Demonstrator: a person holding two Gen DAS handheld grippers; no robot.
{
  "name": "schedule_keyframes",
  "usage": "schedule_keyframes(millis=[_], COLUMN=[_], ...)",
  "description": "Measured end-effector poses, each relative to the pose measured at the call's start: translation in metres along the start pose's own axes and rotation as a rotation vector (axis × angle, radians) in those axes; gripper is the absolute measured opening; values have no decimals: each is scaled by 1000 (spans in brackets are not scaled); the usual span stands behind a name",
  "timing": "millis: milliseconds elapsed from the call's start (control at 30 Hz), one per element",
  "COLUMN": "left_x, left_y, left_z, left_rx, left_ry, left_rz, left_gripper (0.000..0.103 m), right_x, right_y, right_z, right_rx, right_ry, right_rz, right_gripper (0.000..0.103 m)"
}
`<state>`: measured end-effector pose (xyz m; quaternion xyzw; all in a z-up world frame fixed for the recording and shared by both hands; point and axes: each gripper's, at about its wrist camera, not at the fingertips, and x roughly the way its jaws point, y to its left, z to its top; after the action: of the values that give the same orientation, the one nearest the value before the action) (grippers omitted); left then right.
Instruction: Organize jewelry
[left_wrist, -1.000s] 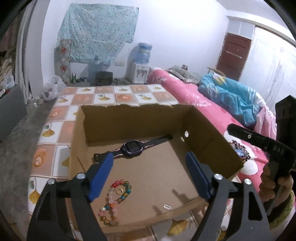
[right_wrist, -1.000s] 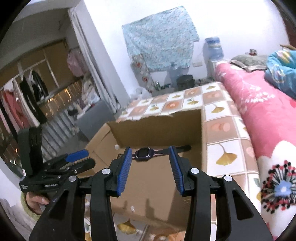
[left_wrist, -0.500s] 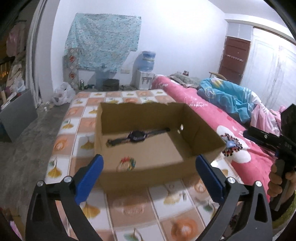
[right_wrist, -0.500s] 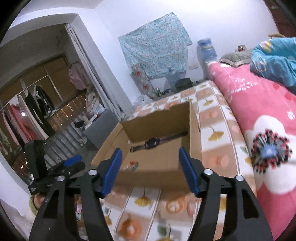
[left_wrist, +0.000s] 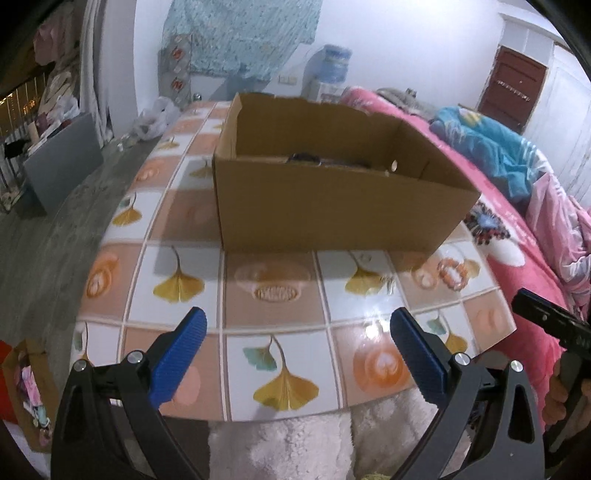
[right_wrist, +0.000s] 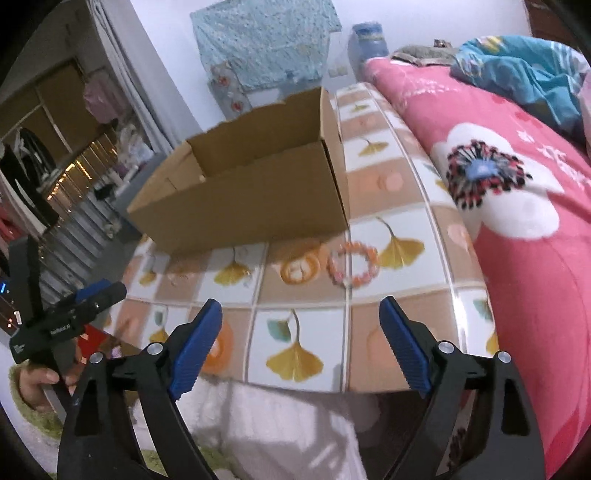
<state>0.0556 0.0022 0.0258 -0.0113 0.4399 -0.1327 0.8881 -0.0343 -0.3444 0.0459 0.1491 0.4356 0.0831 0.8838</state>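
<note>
**Both tools wide apart, clear of the box**

The left tool (left_wrist: 295, 354) hangs over the near edge of the tiled surface (left_wrist: 177, 206), tilted downward, its blue pads spread wide with nothing between them. The right tool (right_wrist: 301, 332) sits in much the same pose, angled down at the surface; its jaws have just been opening and now stand wide, gripping nothing. From the right wrist view the person's left hand (right_wrist: 40, 380) shows low on the left, wrapped around its black handle; from the left wrist view a few fingers of the right hand (left_wrist: 565, 391) show on the other handle at the right edge.

The cardboard box (left_wrist: 332, 206) stands ahead of both tools on the surface, open-topped, its long side lying across the view from the left wrist. Just over its near wall a dark thing (left_wrist: 304, 158) peeks out from inside; too little shows to tell what it is.

A pink-and-orange bead bracelet (right_wrist: 353, 263) lies flat on the tiles outside the box, just off its near right corner, on the side toward the pink bed (right_wrist: 517, 192). It forms a loose ring, so no long axis shows. It lies ahead of the right tool, apart from it.
</note>
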Motion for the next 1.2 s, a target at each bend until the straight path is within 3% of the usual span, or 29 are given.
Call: schedule_keyframes(millis=[433,733,867,1200], left_x=[55,93,94,97], left_y=[-26,-36,-37,-40], left_z=[-2,-8,-11,-11], left_rx=[105,146,131,98], left_ry=[108,189,136,112], left_rz=[58,91,106,132], left_gripper=[98,98,98,98], right_x=[53,72,74,78], right_y=[12,8,11,19], right_z=[-16,-23,-23,-27], right_rx=[-125,-181,-198,-243], right_ry=[128,169,174,177], right_rz=[-171,-190,-180,-207], right_gripper=[93,95,95,95])
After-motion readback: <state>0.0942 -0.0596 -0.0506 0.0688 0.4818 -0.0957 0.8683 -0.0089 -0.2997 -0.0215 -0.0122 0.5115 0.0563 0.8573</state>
